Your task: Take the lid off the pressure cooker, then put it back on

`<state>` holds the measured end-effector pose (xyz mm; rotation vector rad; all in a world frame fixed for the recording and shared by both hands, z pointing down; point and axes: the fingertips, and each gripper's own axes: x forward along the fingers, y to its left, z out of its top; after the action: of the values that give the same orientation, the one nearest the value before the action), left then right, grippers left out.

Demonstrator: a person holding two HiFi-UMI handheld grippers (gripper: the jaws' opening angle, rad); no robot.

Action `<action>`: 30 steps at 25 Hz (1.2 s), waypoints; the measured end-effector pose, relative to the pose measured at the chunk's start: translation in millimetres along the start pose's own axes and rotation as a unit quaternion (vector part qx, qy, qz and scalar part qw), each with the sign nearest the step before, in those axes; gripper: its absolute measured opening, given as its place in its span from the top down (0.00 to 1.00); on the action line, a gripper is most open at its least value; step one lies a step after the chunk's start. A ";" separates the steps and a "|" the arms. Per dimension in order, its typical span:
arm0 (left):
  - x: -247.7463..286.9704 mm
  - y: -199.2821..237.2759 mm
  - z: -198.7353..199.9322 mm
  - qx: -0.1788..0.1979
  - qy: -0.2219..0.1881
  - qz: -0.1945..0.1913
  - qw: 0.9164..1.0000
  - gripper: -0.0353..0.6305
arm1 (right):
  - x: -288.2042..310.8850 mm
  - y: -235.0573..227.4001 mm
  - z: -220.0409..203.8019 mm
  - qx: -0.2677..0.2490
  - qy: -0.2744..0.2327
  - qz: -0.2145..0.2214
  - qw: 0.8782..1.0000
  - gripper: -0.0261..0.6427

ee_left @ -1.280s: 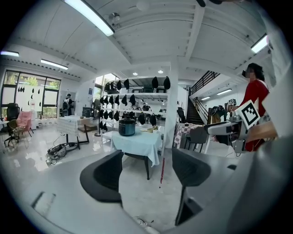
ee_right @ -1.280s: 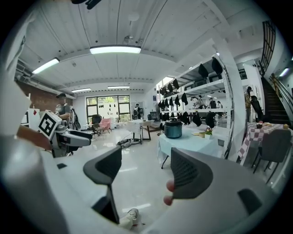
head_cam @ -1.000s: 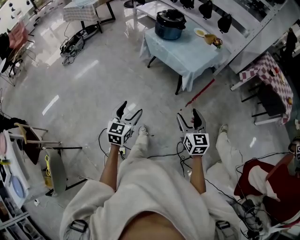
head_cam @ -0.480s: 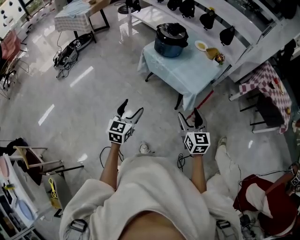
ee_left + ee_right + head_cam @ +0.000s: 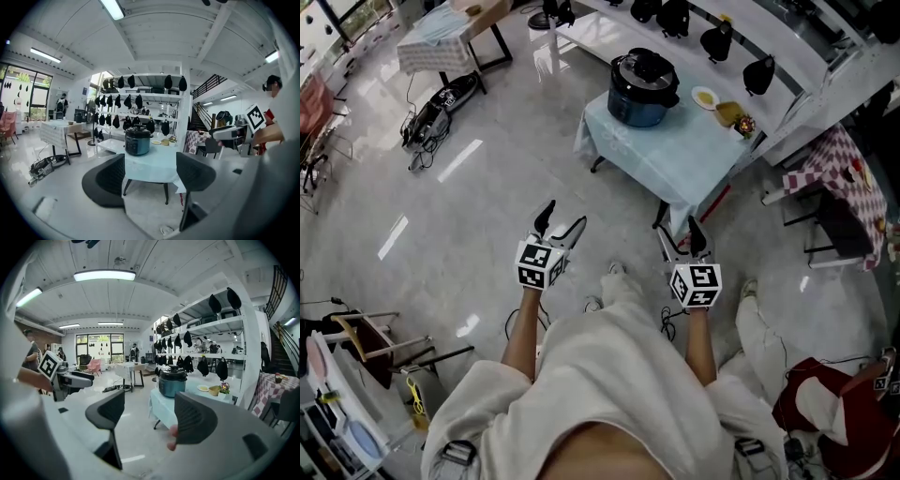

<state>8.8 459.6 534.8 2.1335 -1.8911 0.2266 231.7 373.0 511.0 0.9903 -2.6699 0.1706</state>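
Jaws of left gripper (image 5: 559, 221) & right gripper (image 5: 680, 234) are standing apart, holding nothing. Pressure cooker (image 5: 643, 86), lid (image 5: 645, 64) on, is sitting on worktop (image 5: 680, 145) well ahead of both. Approach step, prob.; next: getting close, then gripping lid handle.

Test-lab hall; white shelving (image 5: 140, 95) w/ black gear (image 5: 127, 101); floor cables (image 5: 420, 150).

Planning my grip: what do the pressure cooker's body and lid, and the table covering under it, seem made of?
Pressure cooker body: glossy blue, likely painted metal.
Lid: black, glossy, plastic or coated metal; cannot tell.
Table covering: pale blue cloth, draping in folds.
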 end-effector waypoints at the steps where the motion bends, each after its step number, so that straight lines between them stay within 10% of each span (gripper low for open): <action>1: 7.1 3.4 0.4 0.001 0.001 0.000 1.000 0.46 | 7.8 -3.9 -0.9 0.001 0.001 0.000 1.000 0.50; 30: 348.9 171.1 164.6 0.019 0.036 0.068 0.997 0.46 | 349.7 -249.2 96.2 0.062 -0.010 0.041 0.997 0.50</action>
<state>-126.1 61.1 501.2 1.9928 -2.0069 0.3647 120.1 -52.3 529.7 0.9225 -2.7486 0.3506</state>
